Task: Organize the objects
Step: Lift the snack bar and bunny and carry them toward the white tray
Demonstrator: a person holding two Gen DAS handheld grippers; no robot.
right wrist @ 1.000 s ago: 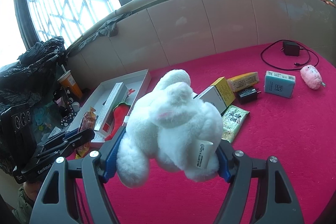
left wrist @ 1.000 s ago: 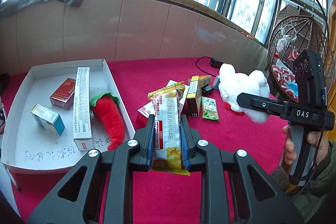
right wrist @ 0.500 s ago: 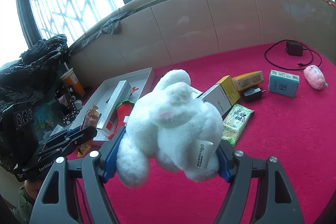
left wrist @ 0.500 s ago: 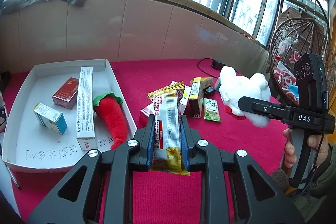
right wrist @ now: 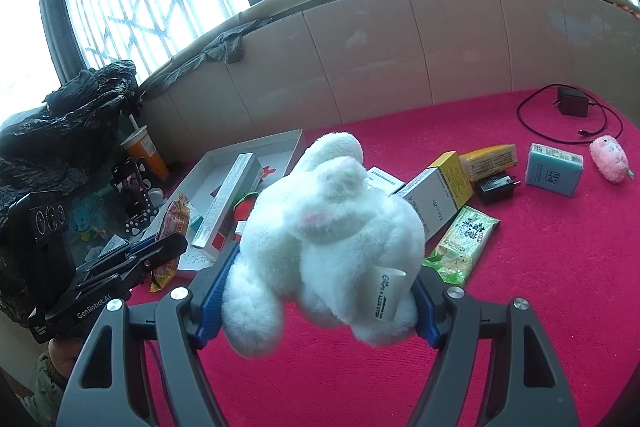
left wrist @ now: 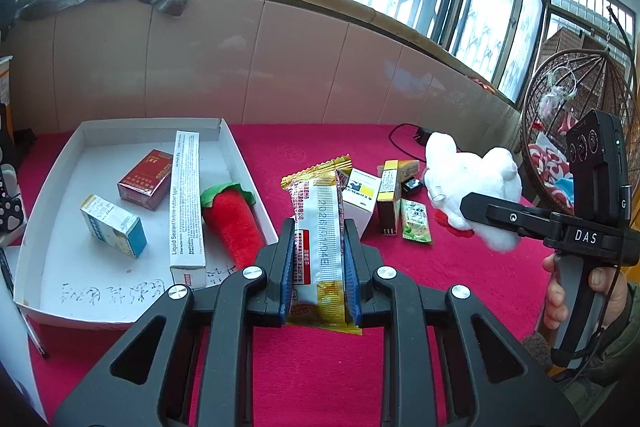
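Both grippers are carrying items above the red cloth, apparently bound for the white tray.

Left gripper is clamping a snack packet in narrow jaws, just right of the tray; right gripper is gripping a white plush rabbit across wide jaws. Further off, boxes are lying loose. Next move, judged: shifting each load over bare tray floor before releasing.

"DAS" is printed on the right gripper, "GenRobot.AI" on the left gripper, "Liquid Sealant" on the long white box, and "HELLO KITTY" on the white plush's tag.
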